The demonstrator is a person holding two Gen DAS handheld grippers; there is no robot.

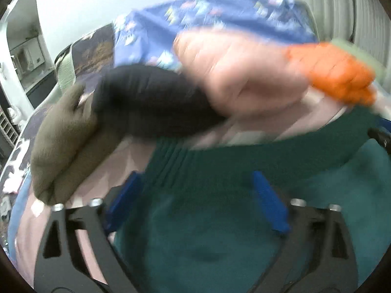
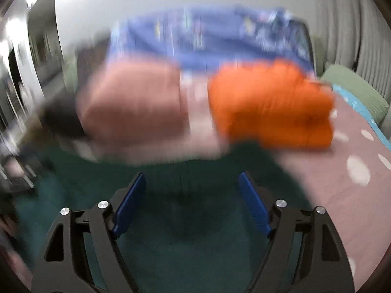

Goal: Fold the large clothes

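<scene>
A dark green garment [image 1: 220, 219] lies spread on the bed under both grippers; it also shows in the right wrist view [image 2: 183, 232]. My left gripper [image 1: 195, 178] is open just above it, blue pads wide apart, nothing between them. My right gripper [image 2: 193, 178] is open over the same green cloth, empty. Both views are blurred by motion. The tip of the other gripper [image 1: 381, 136] shows at the right edge of the left wrist view.
Folded clothes lie in a row behind the green garment: olive [image 1: 63, 151], black [image 1: 151, 102], pink [image 1: 239, 73] and orange [image 2: 271, 102]. A blue patterned quilt [image 1: 207, 17] is piled at the back. The pink dotted bedsheet [image 2: 354, 161] extends to the right, with a green pillow [image 2: 354, 88].
</scene>
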